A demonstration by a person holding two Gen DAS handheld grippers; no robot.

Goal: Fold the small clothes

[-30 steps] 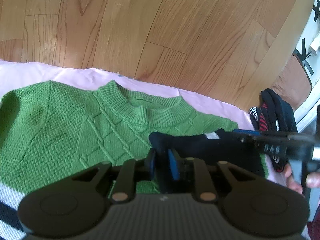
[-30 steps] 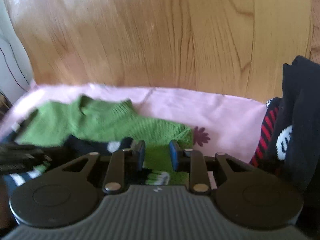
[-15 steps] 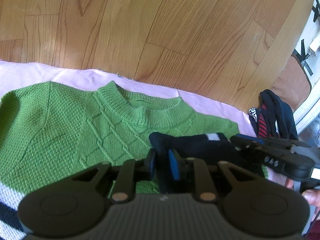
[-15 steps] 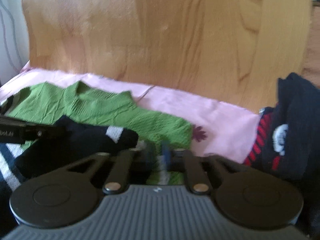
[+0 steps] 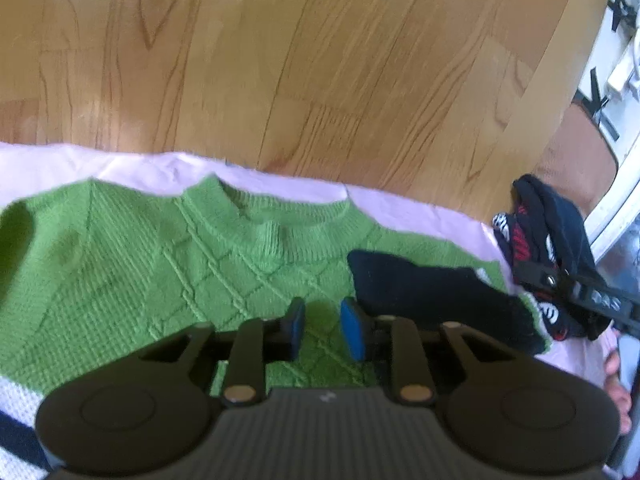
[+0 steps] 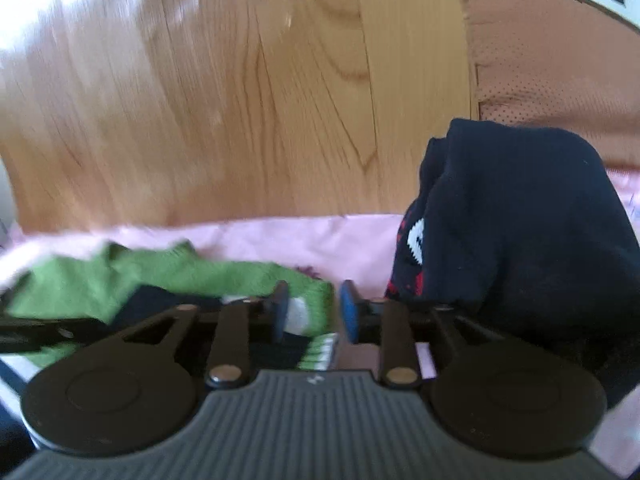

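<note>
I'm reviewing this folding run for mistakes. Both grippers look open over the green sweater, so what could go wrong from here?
The folded navy sleeve lies loose on the green sweater; with the left gripper open, it may spring back. The right gripper is near the dark clothes pile and could snag it.

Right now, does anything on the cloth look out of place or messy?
Only mildly. A dark navy piece lies folded across the right side of the green sweater, partly covering it, and a crumpled dark garment pile sits unfolded at the right edge of the pink cloth. Nothing looks damaged or spilled.
</note>
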